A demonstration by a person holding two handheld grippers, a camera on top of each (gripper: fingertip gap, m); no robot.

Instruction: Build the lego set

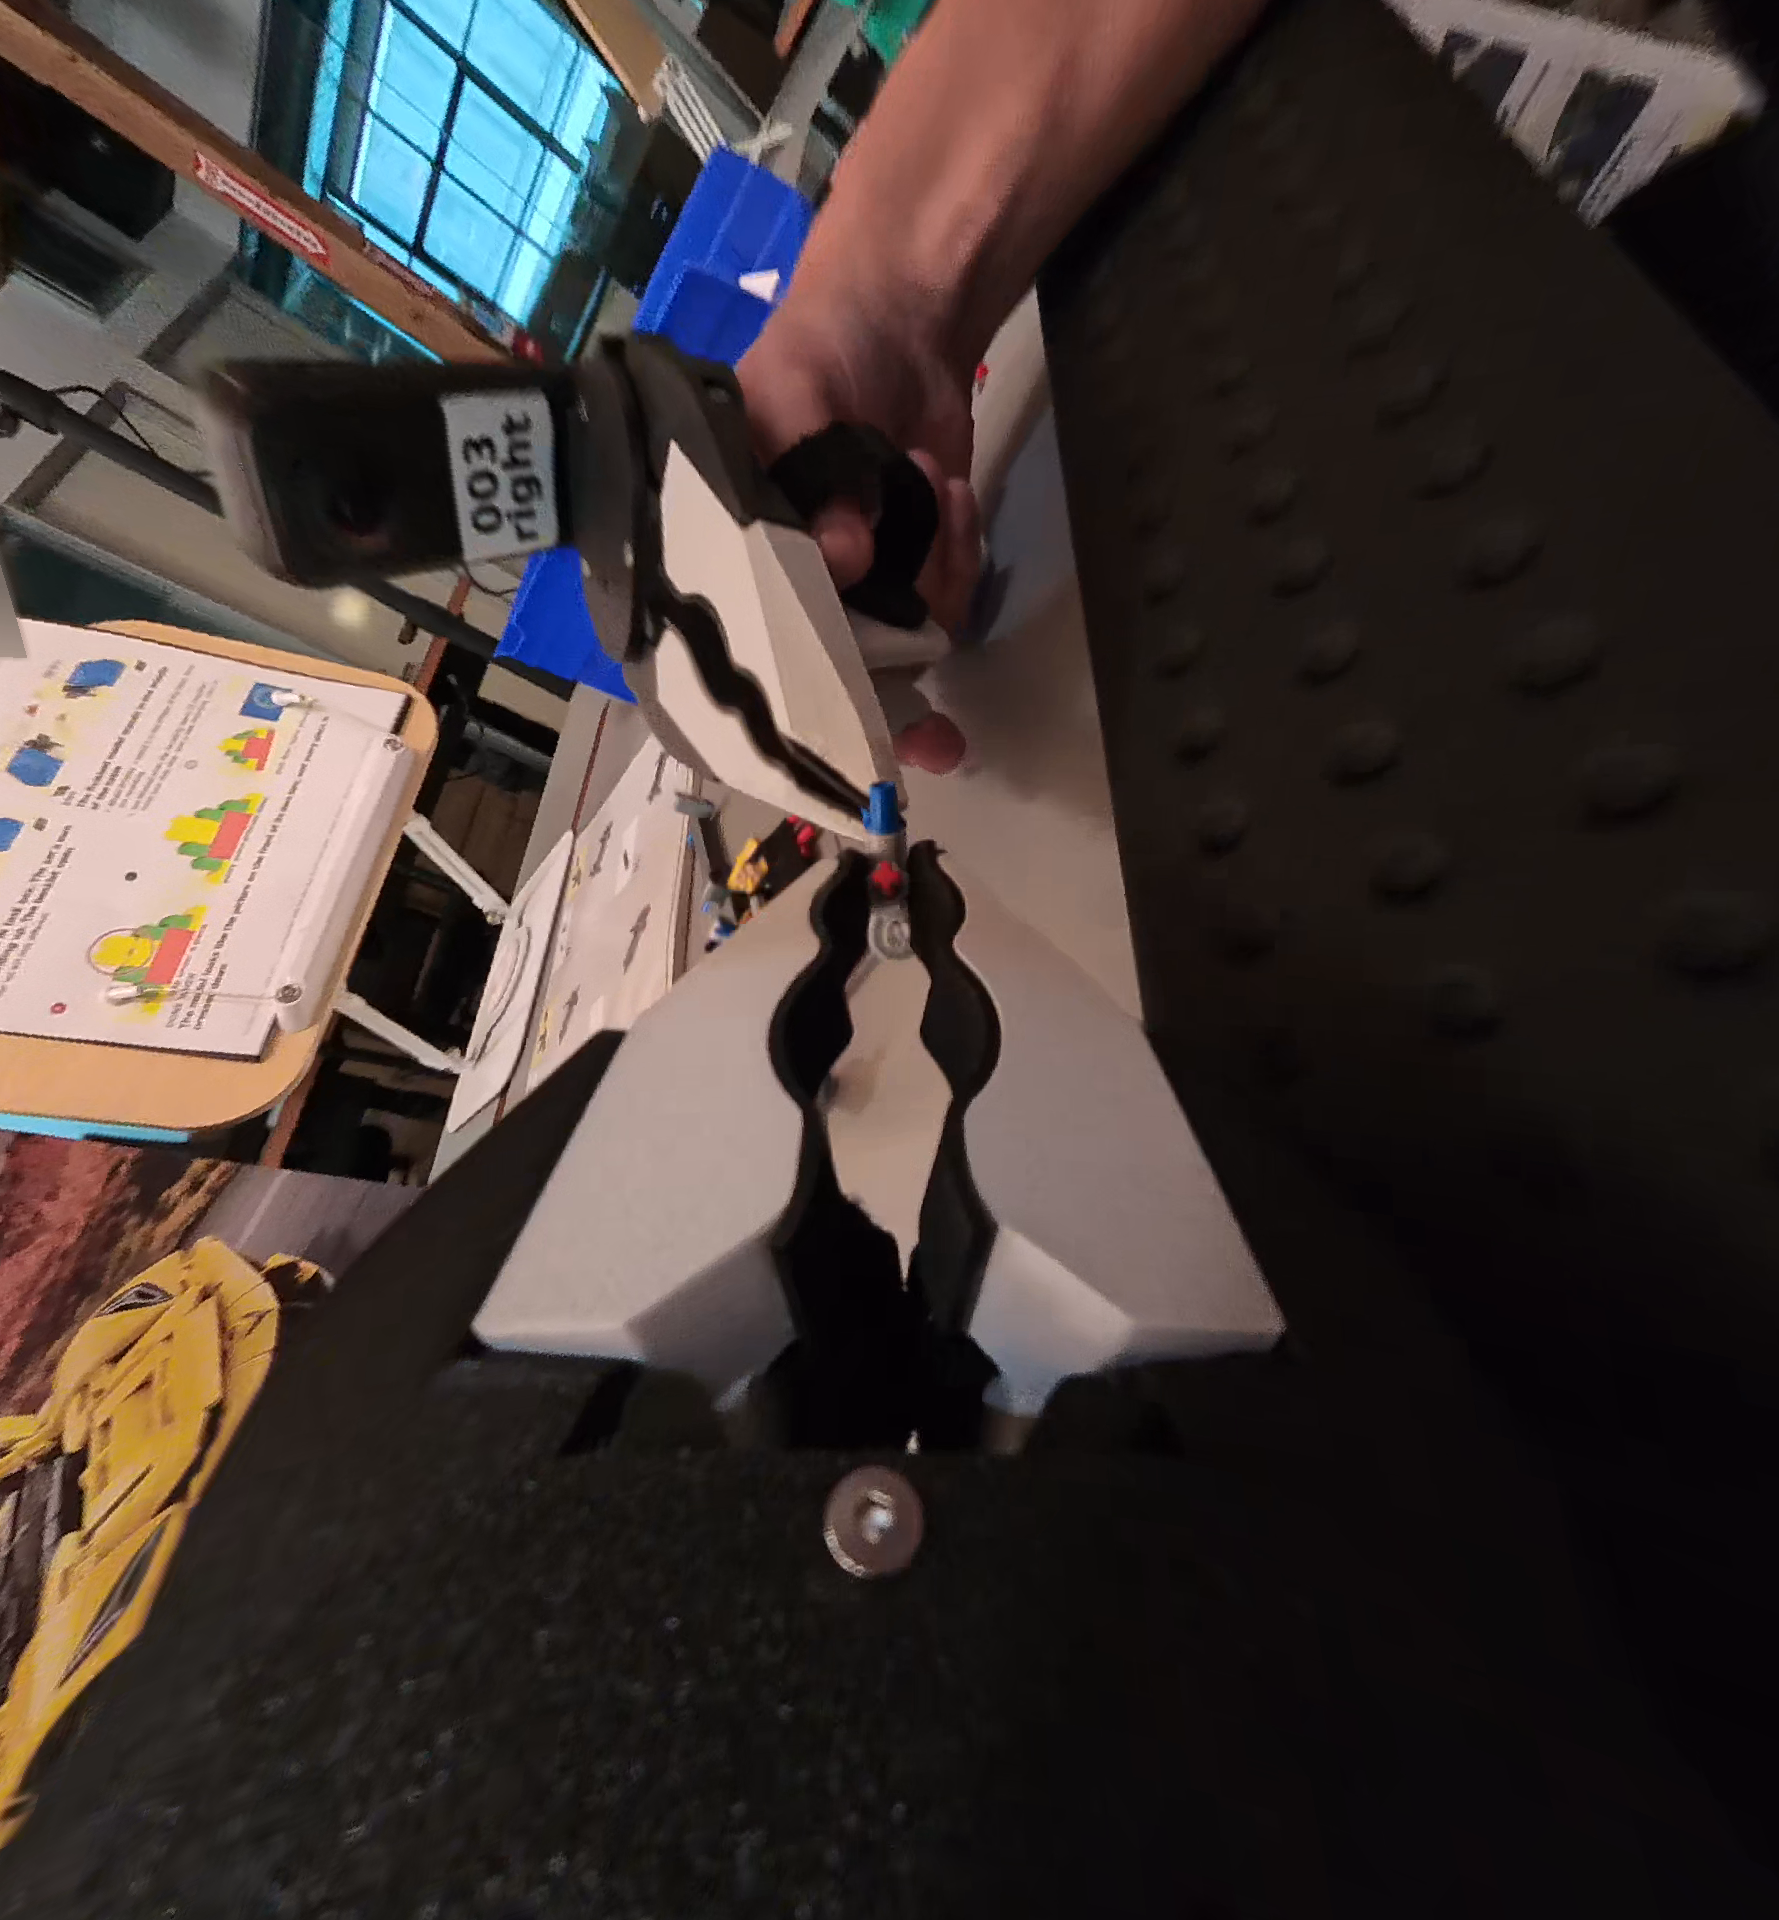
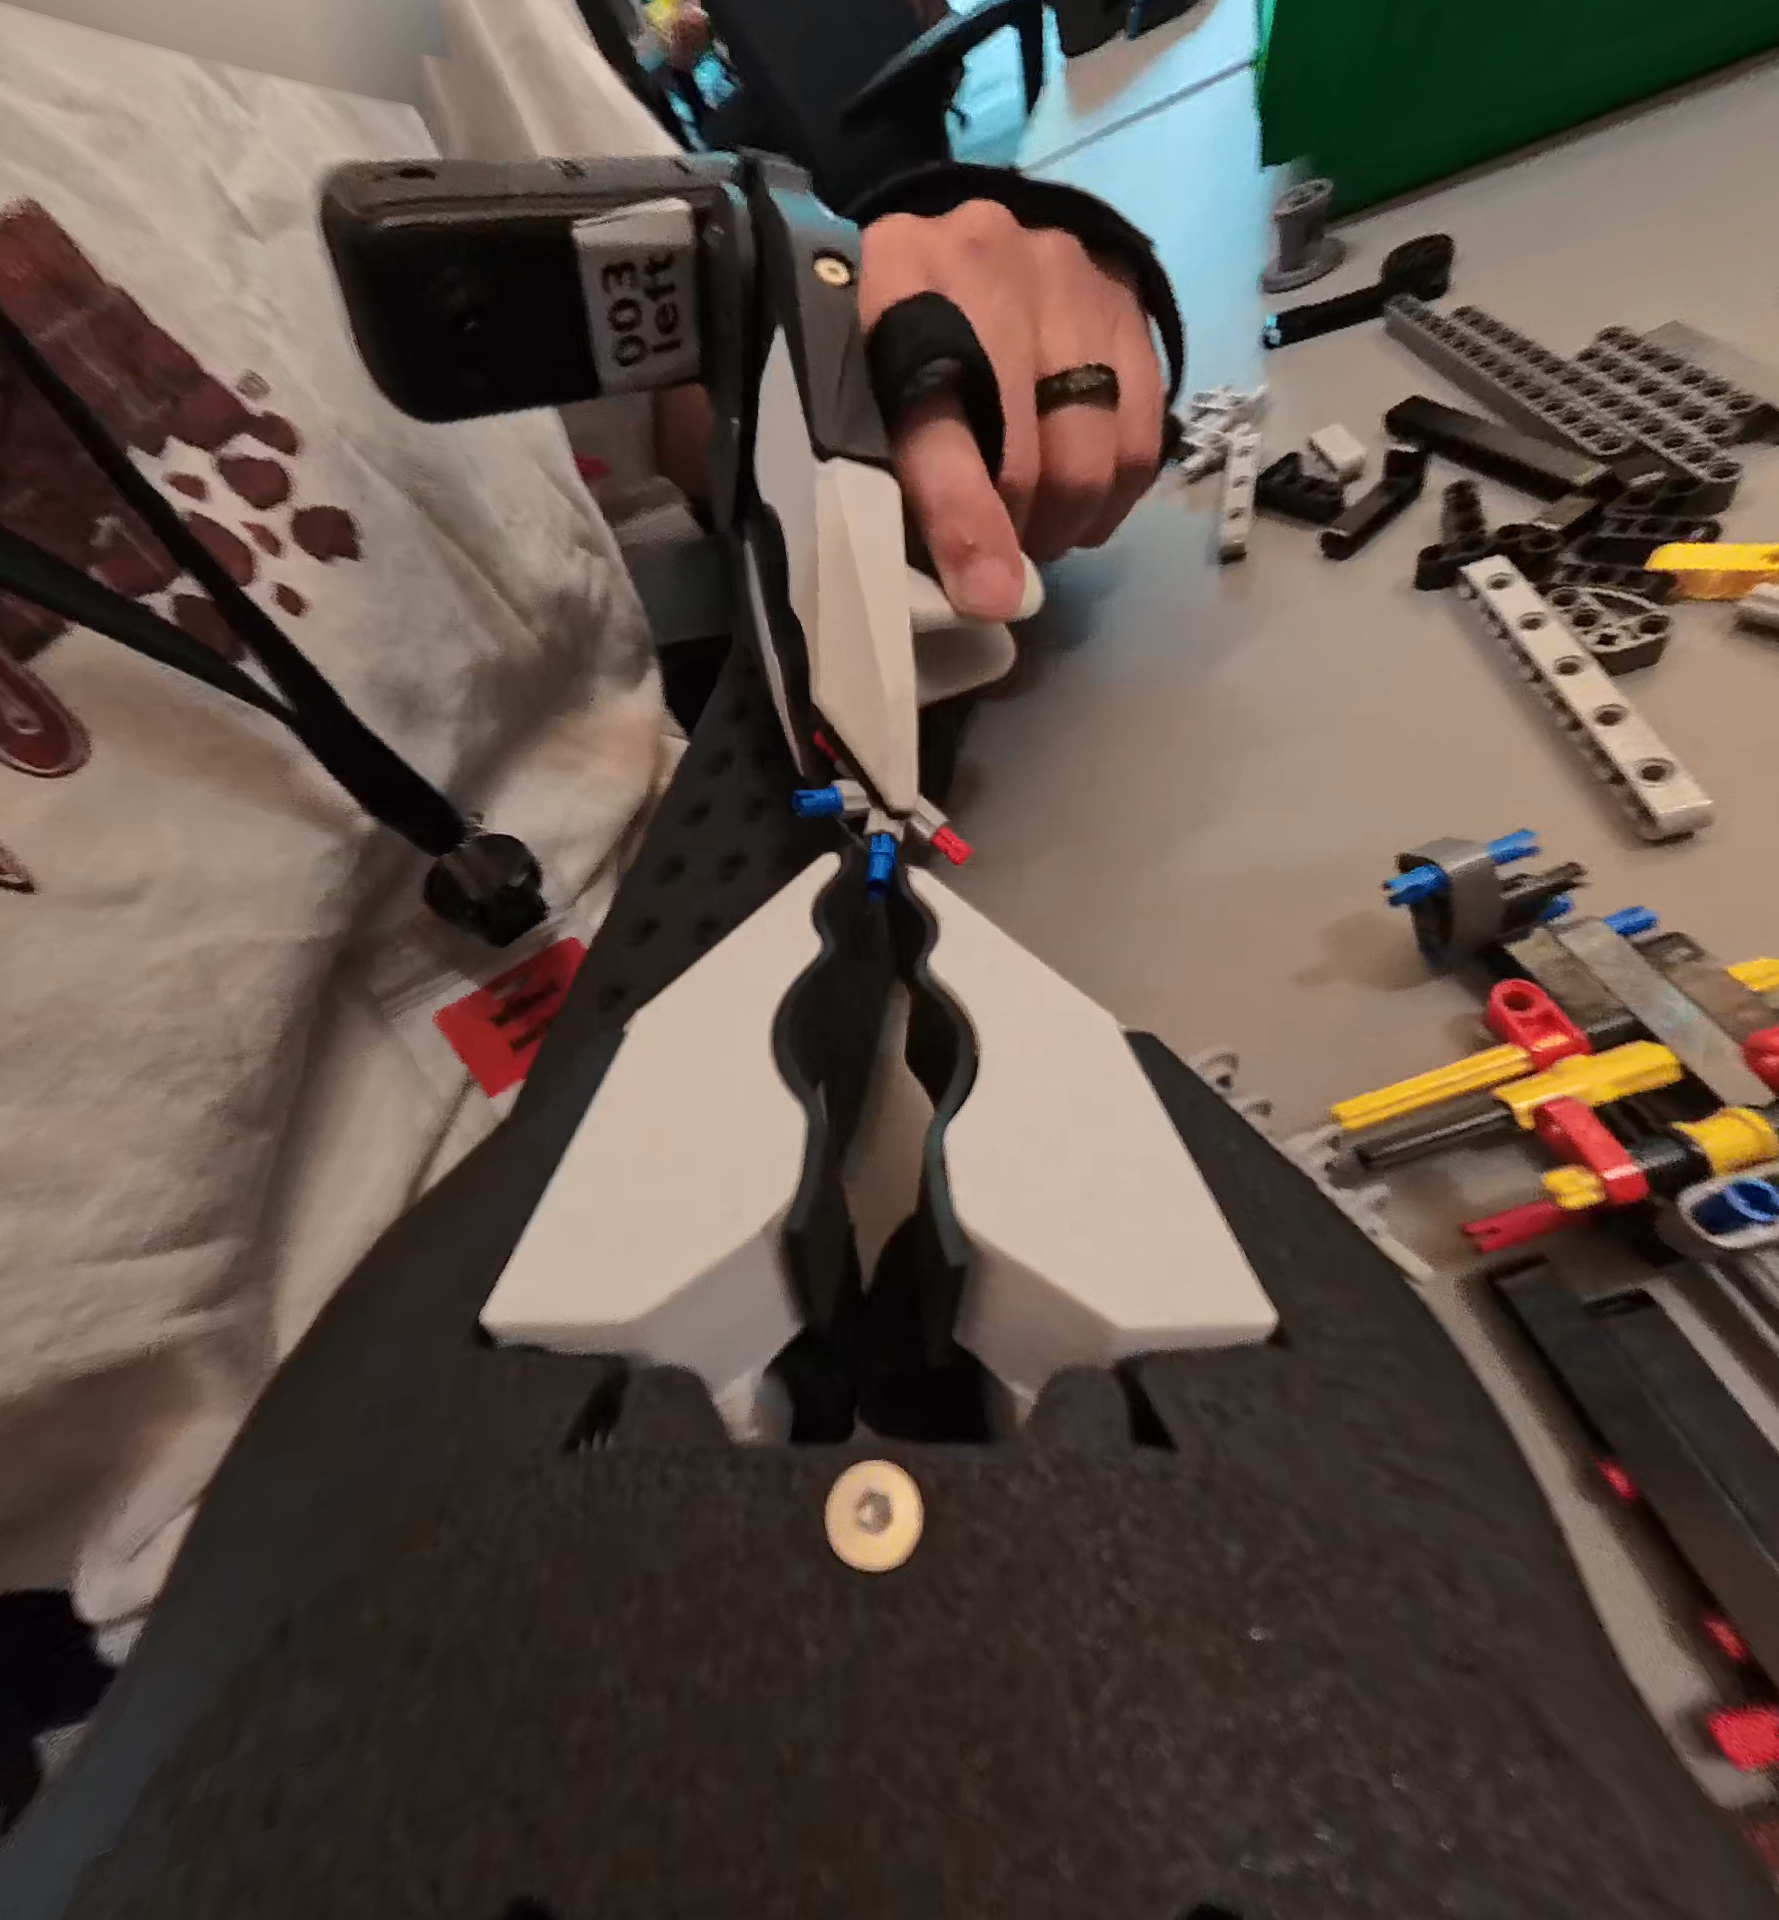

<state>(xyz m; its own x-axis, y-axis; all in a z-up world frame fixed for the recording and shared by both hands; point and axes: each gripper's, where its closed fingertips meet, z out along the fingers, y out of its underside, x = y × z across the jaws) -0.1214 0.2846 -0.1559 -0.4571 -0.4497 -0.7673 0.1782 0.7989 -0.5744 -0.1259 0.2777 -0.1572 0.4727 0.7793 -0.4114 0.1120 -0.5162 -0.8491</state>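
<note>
Grey and flat, the surface (image 2: 1124,727) below my hands carries loose Technic parts: perforated grey and black beams (image 2: 1581,686) farther off, and a half-built chassis (image 2: 1633,1122) of black, yellow and red pieces at my right. An instruction sheet on a stand (image 1: 147,831) shows in the left wrist view, with a box picturing a yellow car (image 1: 106,1455) below it.

Both tools meet in mid-air above the surface. My left hand-held gripper (image 1: 890,883) is nearly closed, its tips pinching a small grey connector (image 1: 890,930) that has a red axle end (image 1: 887,881) showing in it. My right hand-held gripper (image 2: 880,868) is closed on a blue pin (image 2: 879,860), held by its lower half so the free end points at the connector. In the right wrist view that connector (image 2: 880,805) already carries another blue pin (image 2: 814,800) and a red stub (image 2: 950,845).

I judge these pieces to be feather-light, hard, smooth plastic: they will not bend, but they can twist or squirt out of the pads if I squeeze off-centre. The pin wants holding by its shank, straight along its axis, leaving the entering end bare. The connector is best gripped across its flat faces, clear of the open hole. Seating the pin will likely need a firm push with friction, so both grips must resist rotation.
</note>
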